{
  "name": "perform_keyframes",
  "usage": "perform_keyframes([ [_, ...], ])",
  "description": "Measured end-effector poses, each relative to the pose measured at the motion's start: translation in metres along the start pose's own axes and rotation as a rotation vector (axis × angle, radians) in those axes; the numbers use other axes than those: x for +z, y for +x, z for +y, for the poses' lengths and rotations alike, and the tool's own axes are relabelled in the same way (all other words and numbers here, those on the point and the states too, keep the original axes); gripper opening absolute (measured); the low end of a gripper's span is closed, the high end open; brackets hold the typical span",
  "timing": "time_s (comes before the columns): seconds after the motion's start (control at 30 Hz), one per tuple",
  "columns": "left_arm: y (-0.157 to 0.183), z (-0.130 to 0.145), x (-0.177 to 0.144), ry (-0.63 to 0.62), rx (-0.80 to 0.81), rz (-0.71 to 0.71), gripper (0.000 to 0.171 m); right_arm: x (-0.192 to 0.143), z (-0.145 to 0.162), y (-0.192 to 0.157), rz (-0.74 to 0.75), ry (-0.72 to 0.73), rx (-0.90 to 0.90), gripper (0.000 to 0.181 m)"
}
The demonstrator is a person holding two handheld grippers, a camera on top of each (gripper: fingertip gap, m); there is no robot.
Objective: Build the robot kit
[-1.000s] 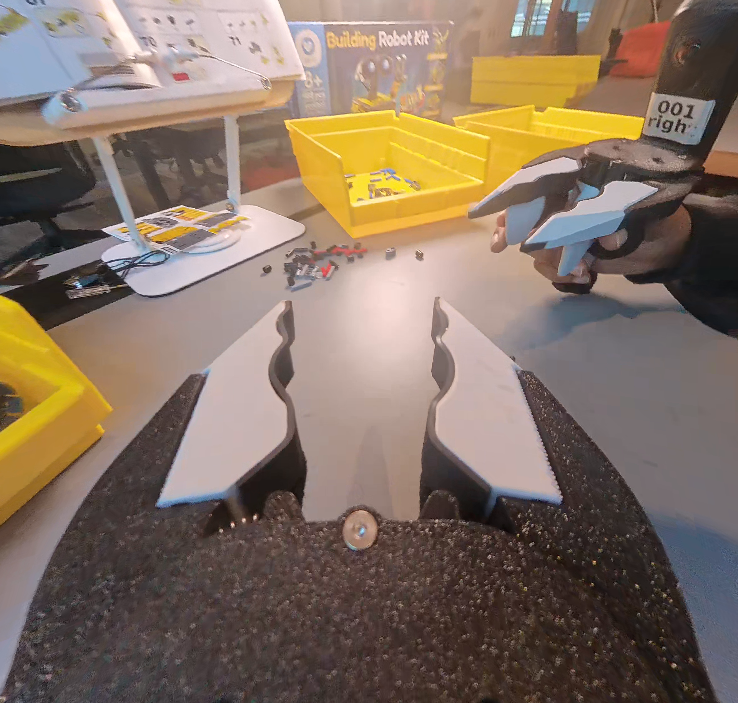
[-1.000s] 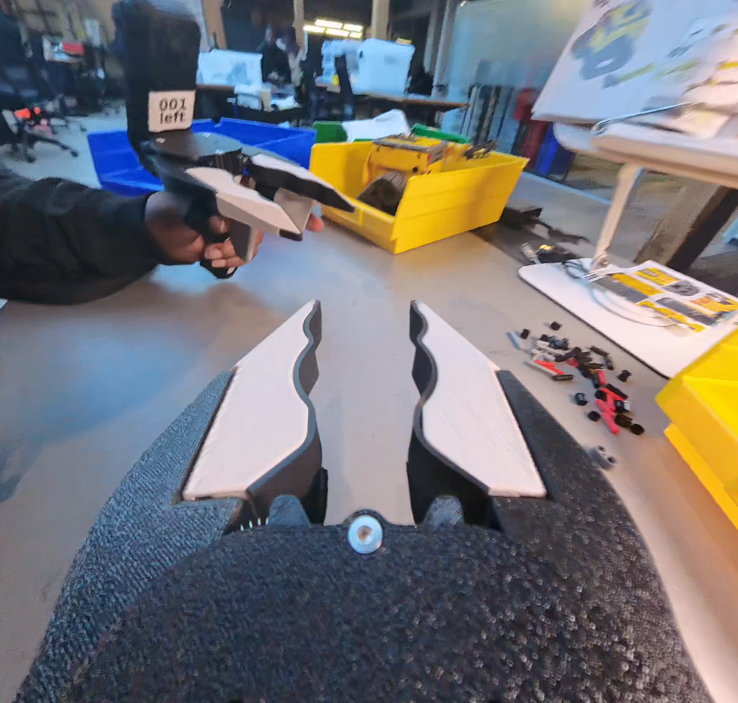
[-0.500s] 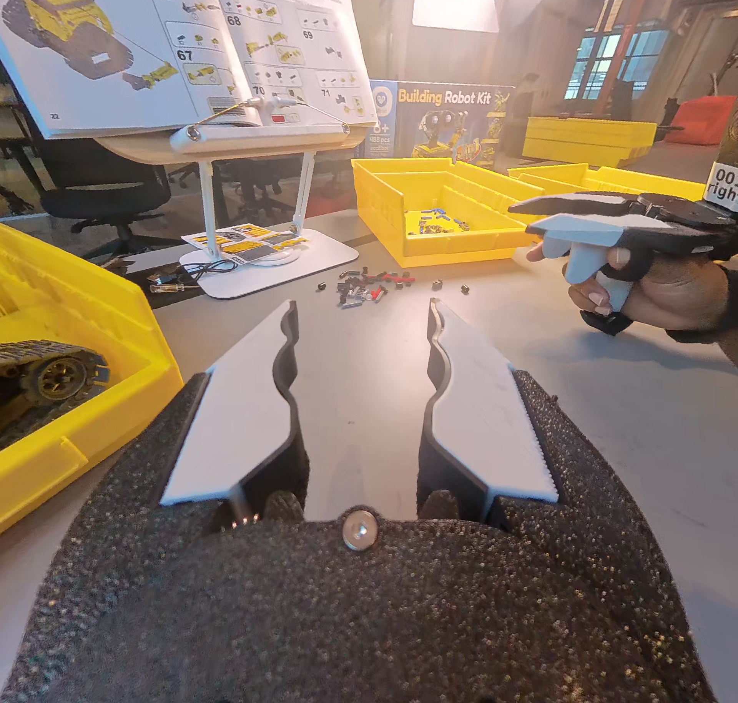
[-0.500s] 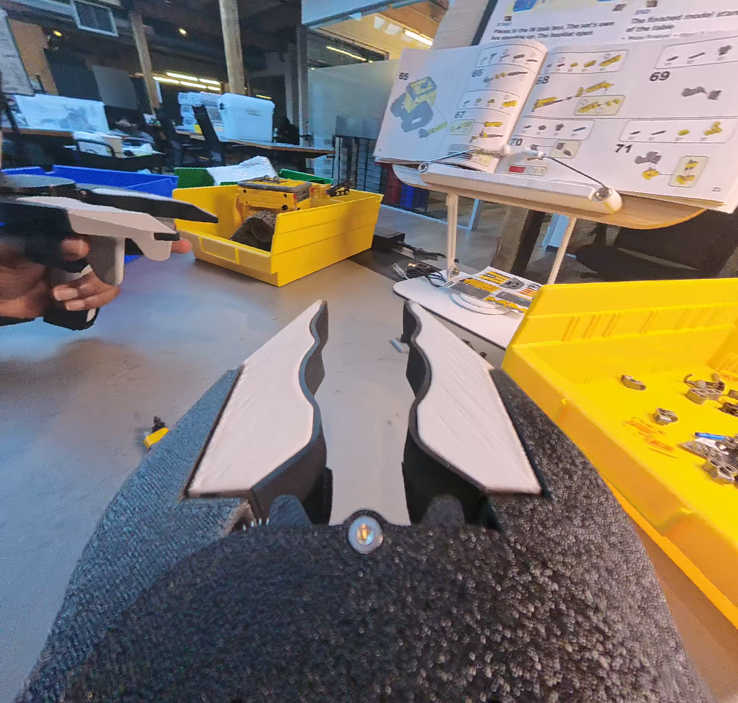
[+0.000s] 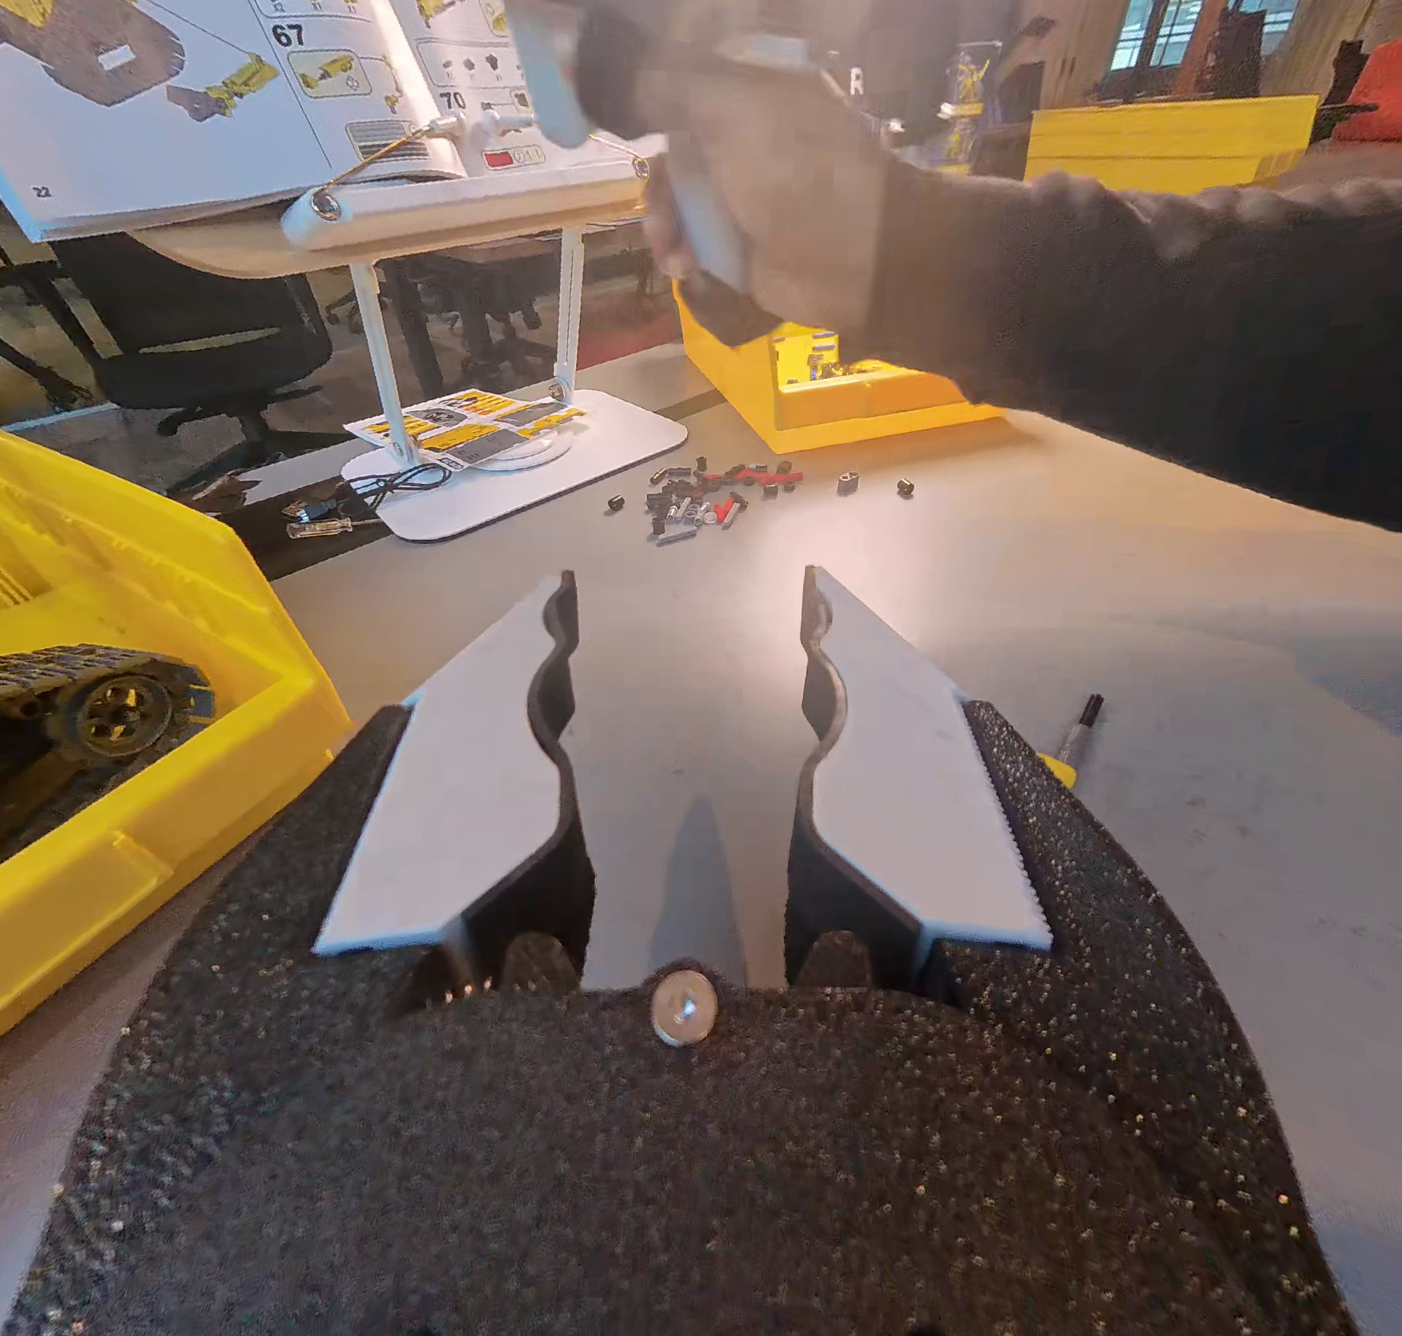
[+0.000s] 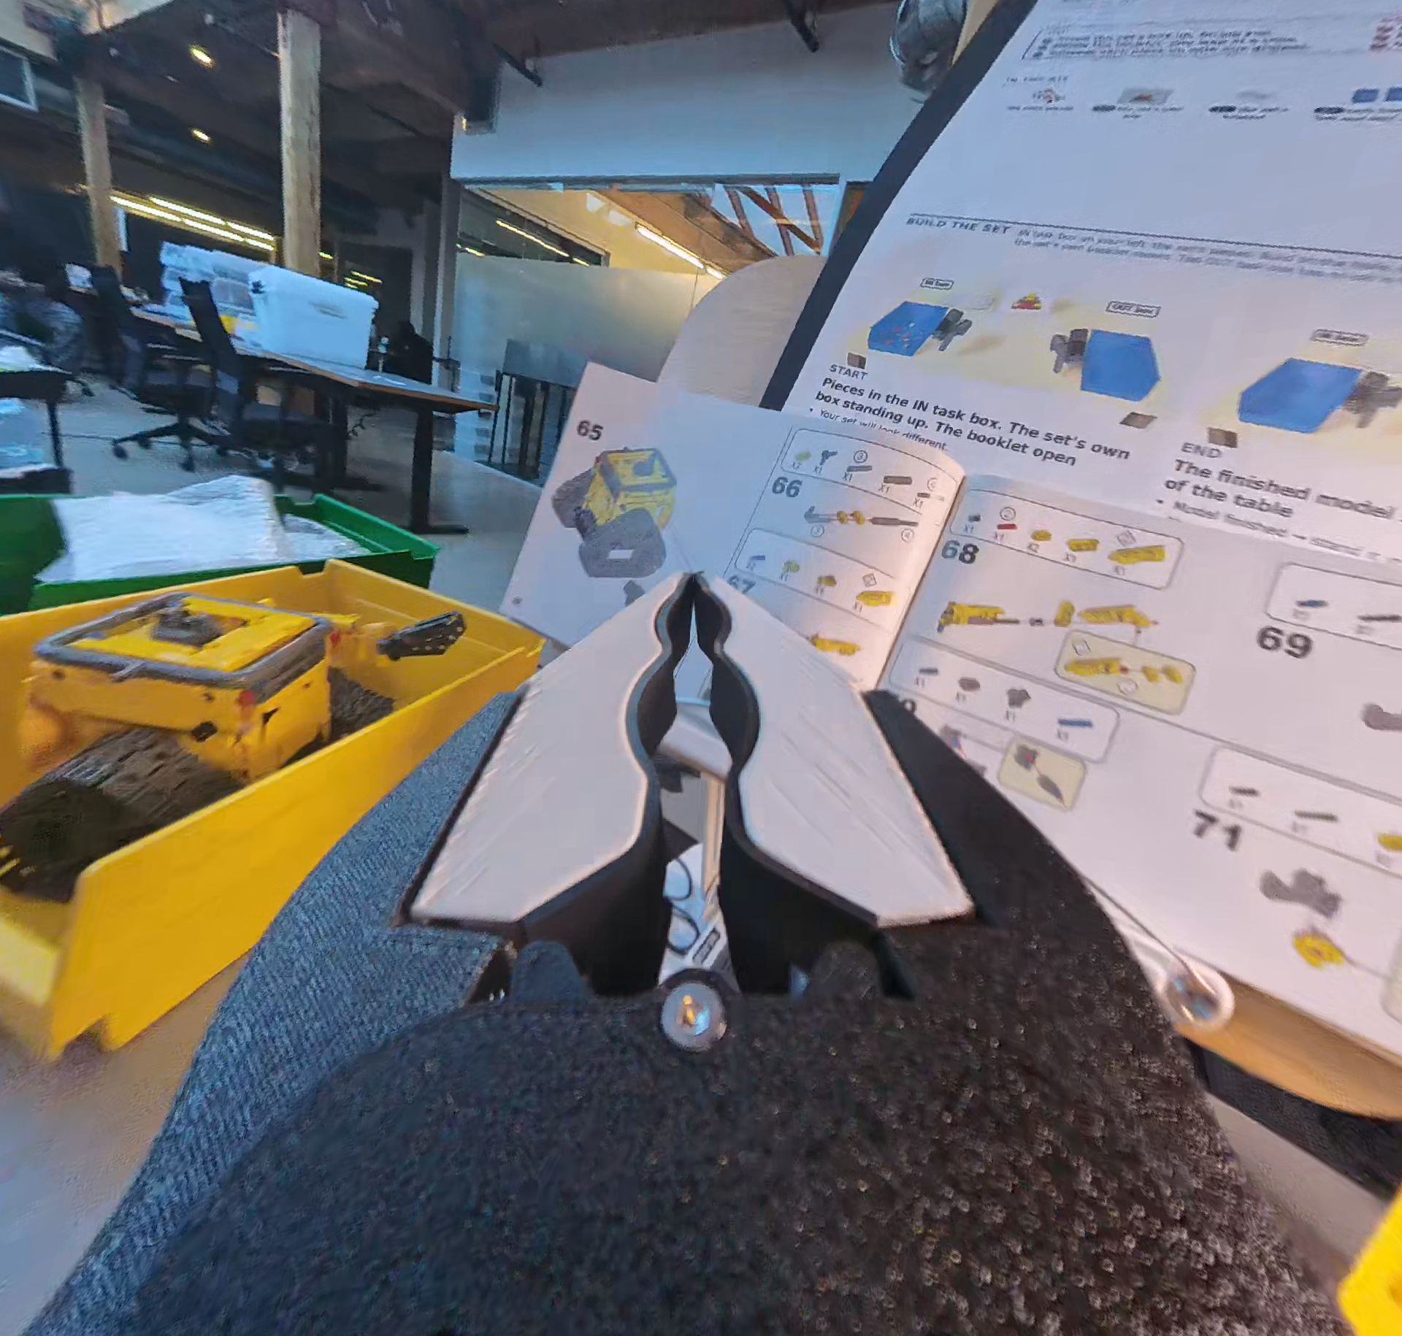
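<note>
Hovering low over the grey tabletop (image 5: 1138,617), the left tool (image 5: 686,586) has its jaws spread wide and grips nothing; loose small parts (image 5: 713,495) lie ahead of it, a yellow bin (image 5: 190,806) with a tracked model (image 6: 174,685) just to its left. The right tool (image 6: 694,586) is raised, tips nearly touching and apparently empty, right in front of the instruction booklet (image 6: 986,602) on its stand (image 5: 455,200). A push there could likely tear a page or tip the stand.
</note>
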State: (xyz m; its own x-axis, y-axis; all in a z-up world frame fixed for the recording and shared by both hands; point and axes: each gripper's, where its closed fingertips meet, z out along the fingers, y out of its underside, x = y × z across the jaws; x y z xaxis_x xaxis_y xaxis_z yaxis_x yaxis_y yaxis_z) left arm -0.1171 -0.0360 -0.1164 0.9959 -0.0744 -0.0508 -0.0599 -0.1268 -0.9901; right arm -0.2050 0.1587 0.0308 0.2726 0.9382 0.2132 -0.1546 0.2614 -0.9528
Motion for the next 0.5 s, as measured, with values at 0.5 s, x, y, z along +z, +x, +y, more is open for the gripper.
perform_keyframes([
  [0.5, 0.008, 0.001, 0.002, -0.007, 0.012, 0.037, 0.056, 0.072, 0.037, 0.019, 0.086, -0.157, 0.011, 0.000],
])
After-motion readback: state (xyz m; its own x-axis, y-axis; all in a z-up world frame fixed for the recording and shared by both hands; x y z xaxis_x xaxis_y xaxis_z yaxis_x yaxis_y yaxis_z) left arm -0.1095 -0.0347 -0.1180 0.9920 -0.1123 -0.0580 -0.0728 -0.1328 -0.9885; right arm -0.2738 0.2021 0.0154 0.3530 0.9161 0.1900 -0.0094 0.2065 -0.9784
